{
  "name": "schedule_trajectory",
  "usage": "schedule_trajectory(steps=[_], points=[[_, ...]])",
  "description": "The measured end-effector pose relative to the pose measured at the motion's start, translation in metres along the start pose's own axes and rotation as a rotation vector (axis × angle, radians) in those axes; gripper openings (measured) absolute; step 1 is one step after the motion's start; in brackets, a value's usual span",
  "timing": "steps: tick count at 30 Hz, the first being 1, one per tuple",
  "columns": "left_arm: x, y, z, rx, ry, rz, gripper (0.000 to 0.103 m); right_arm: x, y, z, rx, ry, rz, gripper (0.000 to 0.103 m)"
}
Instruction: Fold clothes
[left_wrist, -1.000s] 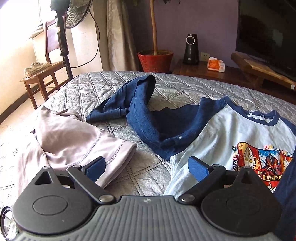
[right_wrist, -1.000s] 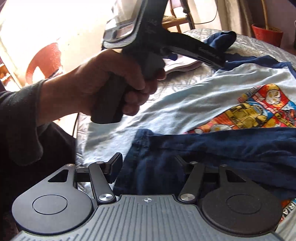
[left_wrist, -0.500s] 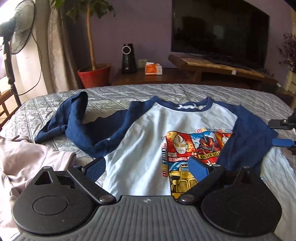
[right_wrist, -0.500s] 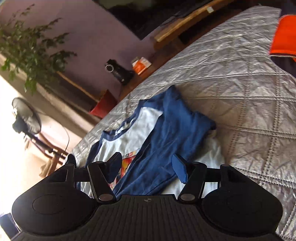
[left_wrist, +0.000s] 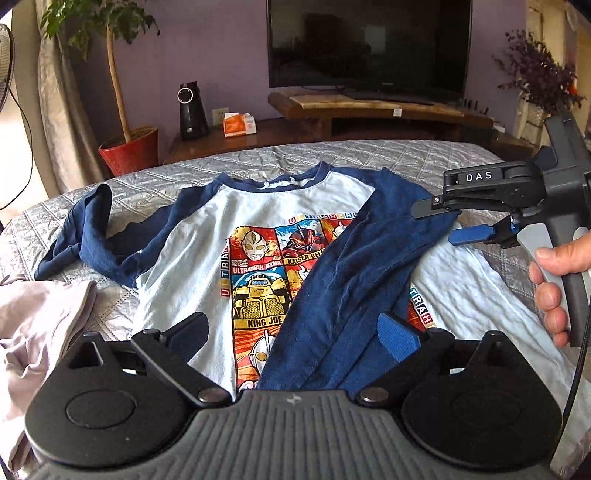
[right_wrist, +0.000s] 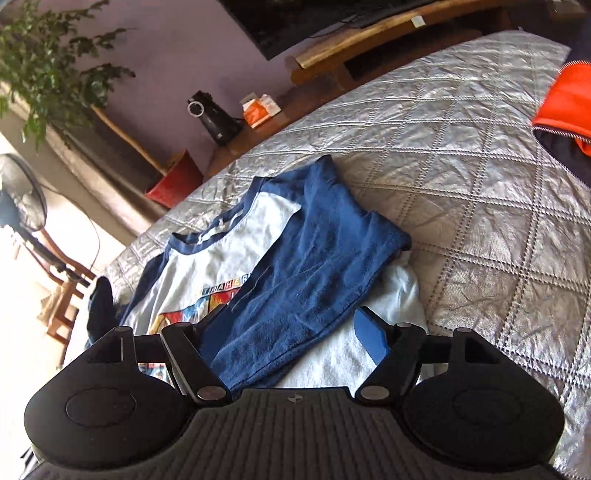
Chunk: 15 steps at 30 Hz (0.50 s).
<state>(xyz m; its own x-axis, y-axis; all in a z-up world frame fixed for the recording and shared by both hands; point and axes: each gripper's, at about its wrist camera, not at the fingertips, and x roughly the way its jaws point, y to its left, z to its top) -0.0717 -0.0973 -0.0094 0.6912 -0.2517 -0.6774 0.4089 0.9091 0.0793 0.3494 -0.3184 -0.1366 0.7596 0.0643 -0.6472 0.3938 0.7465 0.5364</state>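
A light blue T-shirt (left_wrist: 192, 258) with navy sleeves and a cartoon print lies face up on the grey quilted bed (left_wrist: 424, 158). Its right navy sleeve (left_wrist: 343, 280) is folded diagonally across the chest; its left sleeve (left_wrist: 81, 236) lies bunched out to the left. My left gripper (left_wrist: 291, 332) is open and empty just above the shirt's lower part. My right gripper (left_wrist: 439, 221) is open and empty at the shirt's right shoulder. In the right wrist view it (right_wrist: 291, 332) hovers over the folded sleeve (right_wrist: 317, 266).
A pale pink garment (left_wrist: 40, 317) lies at the left of the shirt. An orange and dark garment (right_wrist: 565, 110) lies at the bed's far right. Beyond the bed stand a TV bench (left_wrist: 369, 110), a red plant pot (left_wrist: 129, 147) and a fan (right_wrist: 22, 195).
My left gripper has swung right, from the bunched left sleeve to the shirt's front. My right gripper has moved from the lower hem to the right shoulder. The right sleeve now lies across the chest.
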Motion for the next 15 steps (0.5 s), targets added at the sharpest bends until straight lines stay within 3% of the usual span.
schedule_trajectory(steps=[8,15], points=[[-0.021,-0.056,-0.029,0.315,-0.010,0.039,0.098,0.003,-0.027,0.005,0.170,-0.035,0.062,0.078],[-0.002,-0.063,-0.043,0.418,0.032,0.114,0.096,0.009,-0.030,0.009,0.196,-0.044,0.077,0.078]])
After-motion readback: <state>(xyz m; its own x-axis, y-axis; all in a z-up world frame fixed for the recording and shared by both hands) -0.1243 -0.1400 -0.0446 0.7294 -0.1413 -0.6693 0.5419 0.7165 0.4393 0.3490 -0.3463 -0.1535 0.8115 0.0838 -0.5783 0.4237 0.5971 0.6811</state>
